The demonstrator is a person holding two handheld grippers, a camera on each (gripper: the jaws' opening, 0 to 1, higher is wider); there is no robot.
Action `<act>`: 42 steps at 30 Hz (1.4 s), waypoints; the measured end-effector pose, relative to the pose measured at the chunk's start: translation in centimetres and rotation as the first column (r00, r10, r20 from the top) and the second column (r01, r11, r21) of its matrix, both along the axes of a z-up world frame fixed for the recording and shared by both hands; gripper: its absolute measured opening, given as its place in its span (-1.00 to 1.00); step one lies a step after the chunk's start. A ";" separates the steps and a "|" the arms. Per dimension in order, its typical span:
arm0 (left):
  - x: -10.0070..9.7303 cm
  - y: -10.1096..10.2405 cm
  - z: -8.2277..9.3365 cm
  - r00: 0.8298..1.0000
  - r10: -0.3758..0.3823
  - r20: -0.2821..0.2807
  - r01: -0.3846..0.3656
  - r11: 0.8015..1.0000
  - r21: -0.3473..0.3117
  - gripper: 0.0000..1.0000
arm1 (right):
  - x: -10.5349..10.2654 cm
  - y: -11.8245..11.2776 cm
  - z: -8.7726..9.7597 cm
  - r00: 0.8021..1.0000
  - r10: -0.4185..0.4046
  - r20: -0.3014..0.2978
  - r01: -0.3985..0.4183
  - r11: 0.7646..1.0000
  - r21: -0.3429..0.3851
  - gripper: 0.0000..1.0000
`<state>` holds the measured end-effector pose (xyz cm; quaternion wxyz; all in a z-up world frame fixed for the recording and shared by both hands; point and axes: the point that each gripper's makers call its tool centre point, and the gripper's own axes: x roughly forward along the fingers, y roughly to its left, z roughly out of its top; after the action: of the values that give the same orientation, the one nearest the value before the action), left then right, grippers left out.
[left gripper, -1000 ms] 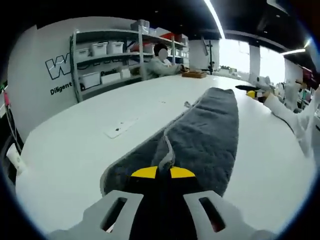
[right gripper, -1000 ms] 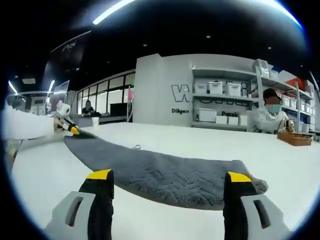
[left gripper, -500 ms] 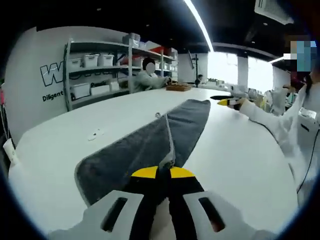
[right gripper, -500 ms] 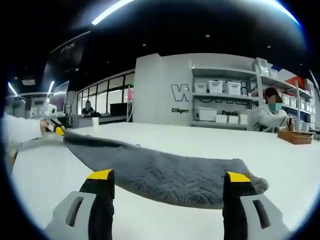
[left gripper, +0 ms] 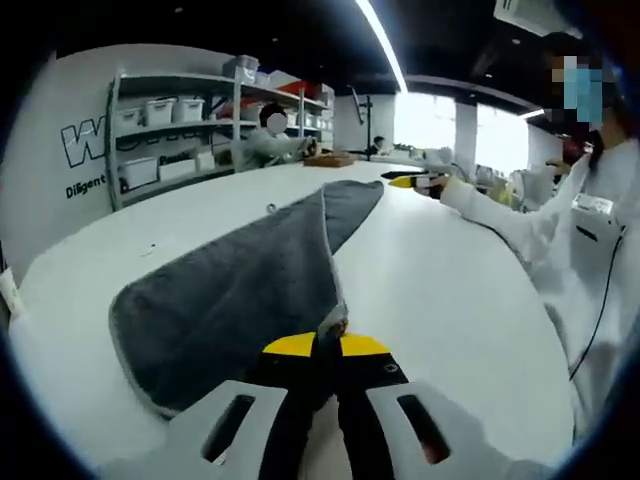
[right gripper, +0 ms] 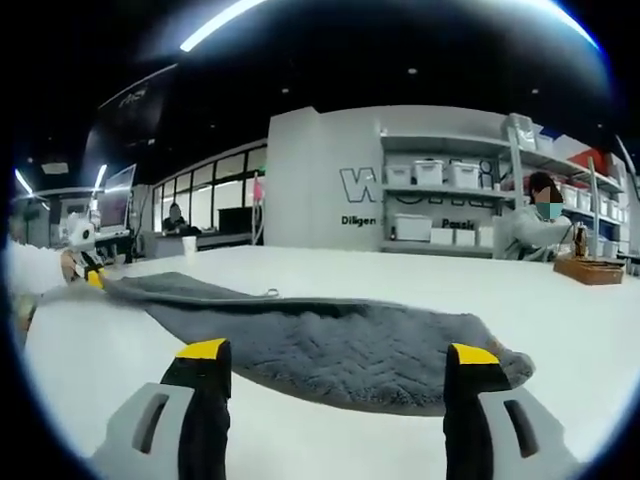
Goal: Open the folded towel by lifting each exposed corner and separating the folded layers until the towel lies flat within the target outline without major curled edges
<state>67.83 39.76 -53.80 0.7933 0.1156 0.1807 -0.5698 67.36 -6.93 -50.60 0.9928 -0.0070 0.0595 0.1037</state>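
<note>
On the white surface (left gripper: 450,290), spread lengthwise: grey towel (left gripper: 240,290), half opened, upper layer raised along a fold line running away from the left gripper (left gripper: 327,345). Jaws there pressed together on a lifted corner of the towel, pinched just above the yellow tips. Far end of the towel near the right gripper (right gripper: 330,352), seen in the right gripper view with jaws spread wide and holding nothing; towel lying just ahead of them, between the two tips in line of sight, not touched.

Likely trouble from here: pulling the pinched corner too far or too fast, dragging the whole towel across the surface instead of peeling the layer over, since nothing pins the far end. Also possible: thin grip slipping off the hem, dropping the layer back into a fold or leaving a curled edge. No target outline discernible in either view, so placement hard to judge.
</note>
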 end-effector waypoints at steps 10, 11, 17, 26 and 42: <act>-0.7 1.1 -1.3 0.999 0.010 -0.045 -0.010 1.000 -0.009 -0.89 | 0.1 -0.1 -0.2 1.000 -0.002 -0.005 0.002 1.000 0.002 0.74; -1.0 0.9 -1.4 0.999 0.012 -0.049 -0.013 1.000 -0.012 -0.89 | 0.1 -0.2 -0.3 1.000 -0.003 -0.007 0.003 1.000 0.002 0.74; -1.1 1.3 -1.6 0.997 0.034 -0.066 -0.038 0.998 -0.055 -0.76 | -0.1 -0.5 -0.7 1.000 -0.014 -0.018 0.014 1.000 0.009 0.71; -2.0 3.8 0.4 0.985 0.161 -0.055 -0.169 0.963 -0.211 -0.47 | 0.2 -0.7 -1.0 0.999 -0.015 -0.029 0.015 1.000 0.020 0.68; 4.1 9.2 1.9 0.890 0.455 0.014 -0.425 0.842 -0.333 0.71 | 0.1 -1.6 -1.9 0.998 -0.047 -0.039 0.047 0.999 0.002 0.65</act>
<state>71.95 48.94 -51.87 0.9184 -0.0334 0.0703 -0.3880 67.47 -8.49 -52.51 0.9936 -0.0022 0.0790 0.0805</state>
